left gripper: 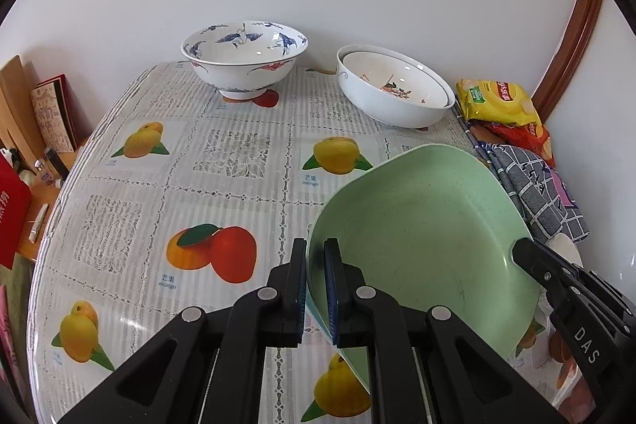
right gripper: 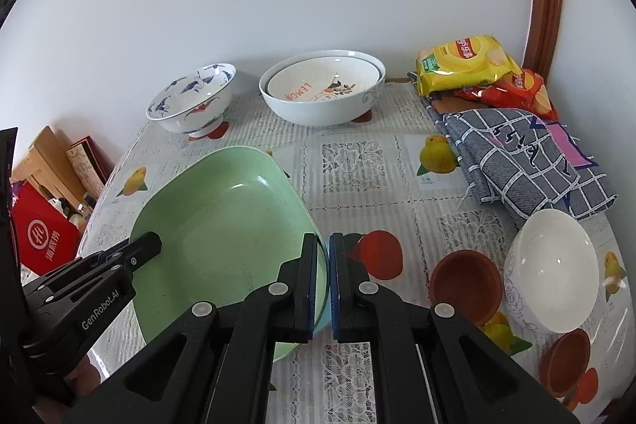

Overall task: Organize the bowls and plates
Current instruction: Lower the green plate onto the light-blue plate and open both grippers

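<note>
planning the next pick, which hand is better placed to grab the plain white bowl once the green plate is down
Right. The plain white bowl sits beside the right tongs; the green plate lies between it and the left tongs.

Pale green squarish plate [right gripper: 222,225] — tilted, rims clamped — above table

A yellow chip bag [right gripper: 465,64] overlaps a red chip bag [right gripper: 516,92] beside a checked cloth [right gripper: 524,165] on the fruit-print tablecloth [right gripper: 357,161].
</note>
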The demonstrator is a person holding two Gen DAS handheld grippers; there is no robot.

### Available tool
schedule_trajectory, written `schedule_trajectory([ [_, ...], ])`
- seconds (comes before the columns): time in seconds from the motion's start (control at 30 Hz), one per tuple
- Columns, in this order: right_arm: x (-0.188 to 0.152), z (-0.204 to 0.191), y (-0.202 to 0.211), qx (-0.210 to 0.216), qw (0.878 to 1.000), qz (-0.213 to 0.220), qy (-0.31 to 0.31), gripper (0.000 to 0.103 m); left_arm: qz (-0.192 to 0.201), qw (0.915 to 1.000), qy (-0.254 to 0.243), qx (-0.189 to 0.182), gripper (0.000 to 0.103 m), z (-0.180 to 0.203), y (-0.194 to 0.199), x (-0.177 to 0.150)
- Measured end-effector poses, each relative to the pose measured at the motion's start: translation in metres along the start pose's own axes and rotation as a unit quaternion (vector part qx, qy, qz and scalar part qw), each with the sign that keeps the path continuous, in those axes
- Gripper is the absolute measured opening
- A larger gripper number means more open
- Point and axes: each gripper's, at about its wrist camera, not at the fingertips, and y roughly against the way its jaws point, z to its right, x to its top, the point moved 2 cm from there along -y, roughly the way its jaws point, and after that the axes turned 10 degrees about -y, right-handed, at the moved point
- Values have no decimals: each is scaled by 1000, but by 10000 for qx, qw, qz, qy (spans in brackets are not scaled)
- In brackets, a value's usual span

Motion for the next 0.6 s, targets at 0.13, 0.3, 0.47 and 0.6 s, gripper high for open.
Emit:
schedule_trajectory([
  [0.13, -2, 0, -9, -36, 10000, -81, 13, 6, -78, 10000, 22, -4, 9, -2, -9, -2],
  [0.3, -4, 0, -19, -66, 9999, -155, 21, 6, -166, 9999, 30, -21, 9, -2, -19, -4],
  [0.47, -5, 6, -30, -119, 9996, -262, -38, 7, -257, 9997, 31, -50, 9, 0, -28, -6],
  [0.6, -7, 8, -39, -147, 9993, -344, -52, 7, -324, 9995, 30, -46, 9, 1, -34, -9],
])
